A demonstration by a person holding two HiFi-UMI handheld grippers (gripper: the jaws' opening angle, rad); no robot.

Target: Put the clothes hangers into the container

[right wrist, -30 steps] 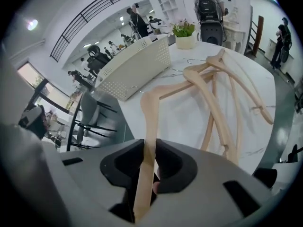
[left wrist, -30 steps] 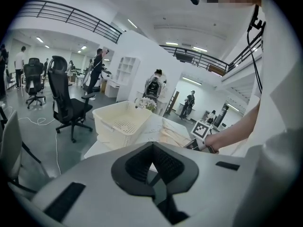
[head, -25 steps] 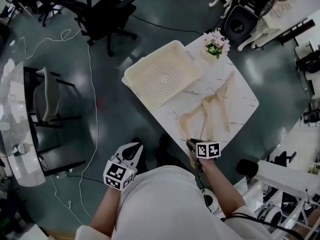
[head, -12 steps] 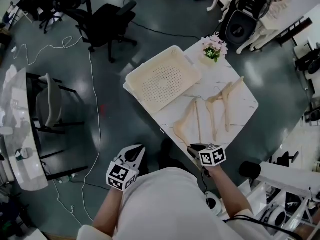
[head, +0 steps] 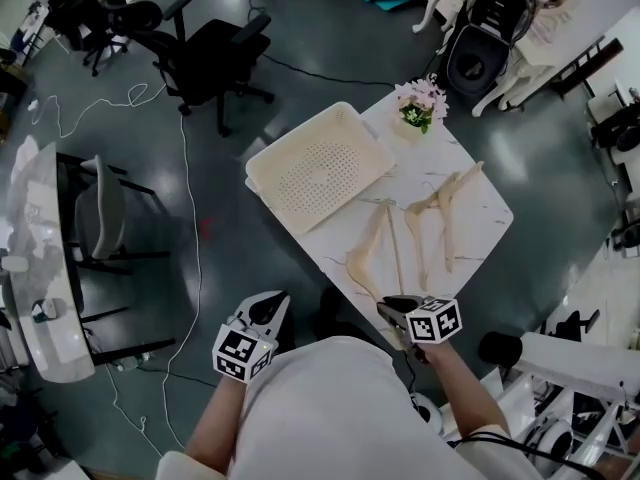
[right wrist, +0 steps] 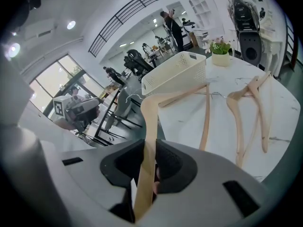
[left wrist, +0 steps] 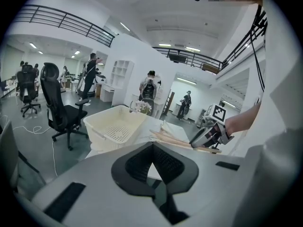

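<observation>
Three pale wooden hangers lie on the white marble table (head: 480, 183). My right gripper (head: 394, 308) is at the table's near edge, shut on the arm of the nearest hanger (head: 368, 251); that arm (right wrist: 150, 122) runs between the pads. The two other hangers (head: 440, 218) lie just beyond, to the right. The cream perforated basket (head: 320, 168) stands at the table's far left corner, with nothing in it. My left gripper (head: 266, 306) hovers off the table over the floor to the left, its jaws together and holding nothing.
A small pot of pink flowers (head: 418, 103) stands at the table's far corner beside the basket. Black office chairs (head: 205, 53) and a cable (head: 190, 228) are on the dark floor to the left. A white desk (head: 35, 258) is at the far left.
The right gripper has drawn back a little toward the person, and the held hanger has slid clear of the other two toward the near edge. The left gripper has barely moved.
</observation>
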